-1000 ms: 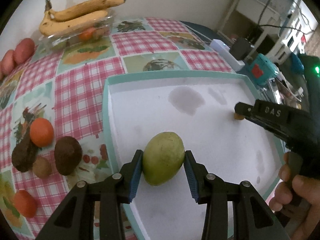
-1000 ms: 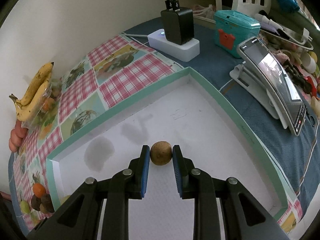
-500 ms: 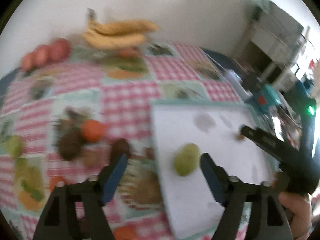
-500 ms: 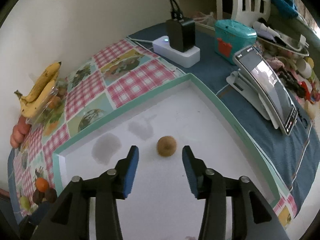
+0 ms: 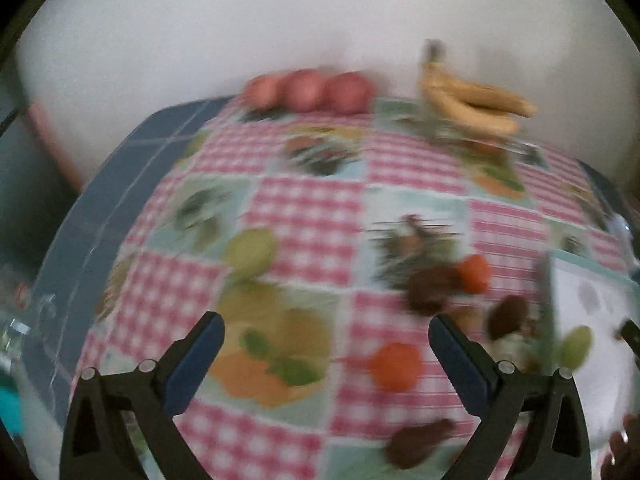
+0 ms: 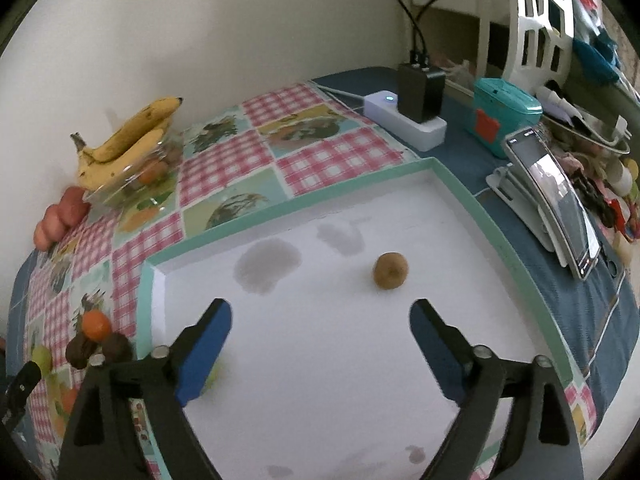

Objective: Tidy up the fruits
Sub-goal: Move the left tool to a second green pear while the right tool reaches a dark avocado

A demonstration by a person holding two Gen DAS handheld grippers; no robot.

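The right gripper (image 6: 320, 344) hangs over the white tray (image 6: 520, 256), its jaws opening with nothing between them; the small brown fruit (image 6: 391, 270) lies on the tray floor just ahead. The left gripper (image 5: 326, 354), jaws also opening and empty, points at the checked tablecloth (image 5: 304, 216), where an orange fruit (image 5: 395, 366) lies. A green fruit (image 5: 575, 346) rests inside the tray's left edge.
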